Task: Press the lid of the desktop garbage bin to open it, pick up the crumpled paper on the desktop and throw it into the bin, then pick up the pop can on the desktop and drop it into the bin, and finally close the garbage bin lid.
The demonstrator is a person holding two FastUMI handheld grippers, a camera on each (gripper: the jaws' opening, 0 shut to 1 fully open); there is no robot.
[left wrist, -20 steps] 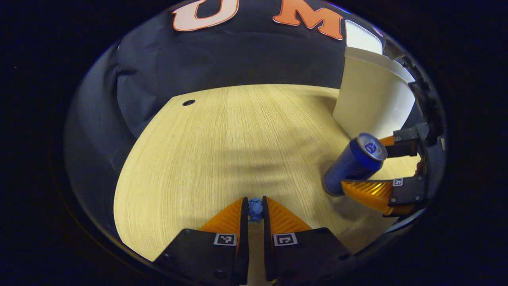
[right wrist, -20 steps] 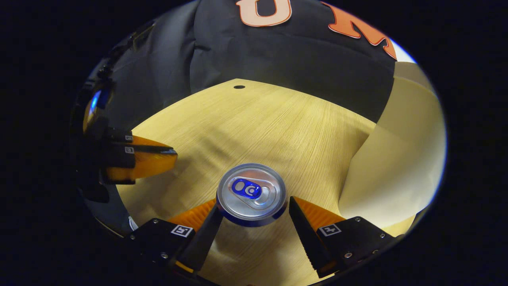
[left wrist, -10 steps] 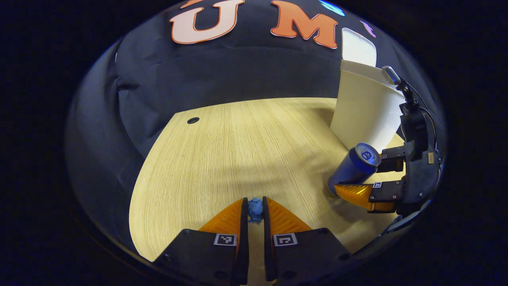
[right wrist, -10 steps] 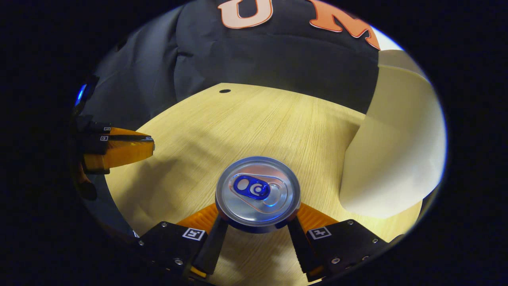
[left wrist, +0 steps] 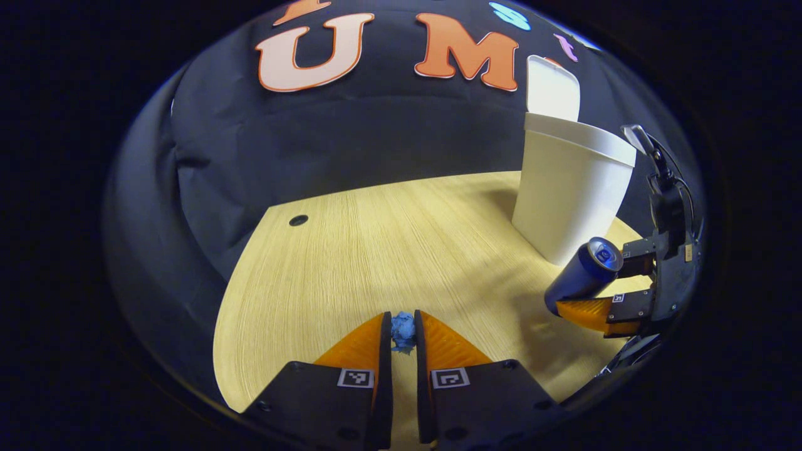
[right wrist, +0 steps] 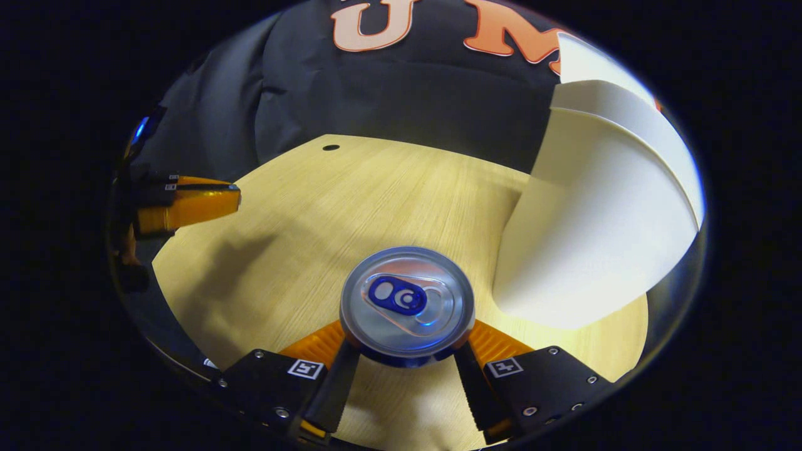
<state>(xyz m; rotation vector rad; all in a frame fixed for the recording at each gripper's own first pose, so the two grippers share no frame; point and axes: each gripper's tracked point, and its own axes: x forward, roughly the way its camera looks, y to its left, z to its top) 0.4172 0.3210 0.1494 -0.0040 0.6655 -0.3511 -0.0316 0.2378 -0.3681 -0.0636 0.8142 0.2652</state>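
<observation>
My left gripper [left wrist: 403,331] is shut on a small blue crumpled paper [left wrist: 403,328], held above the wooden desktop [left wrist: 376,250]. The white garbage bin [left wrist: 567,194] stands at the right with its lid [left wrist: 552,88] raised upright behind it. In the right gripper view my right gripper [right wrist: 407,351] is shut on a blue pop can [right wrist: 406,305], whose silver top faces the camera. The bin [right wrist: 601,213] rises just right of the can. From the left gripper view, the can [left wrist: 583,275] hangs tilted in the right gripper [left wrist: 595,294], off the desk, in front of the bin.
A small round cable hole [left wrist: 298,220] sits near the desktop's far left corner. The black cloth wall closes the back. In the right gripper view the left gripper [right wrist: 188,203] hovers at the far left, over the desk's left edge.
The right gripper closed on the pop can and lifted it off the desk. Both grippers rose and drew back, so the bin's rim and raised lid came into view.
</observation>
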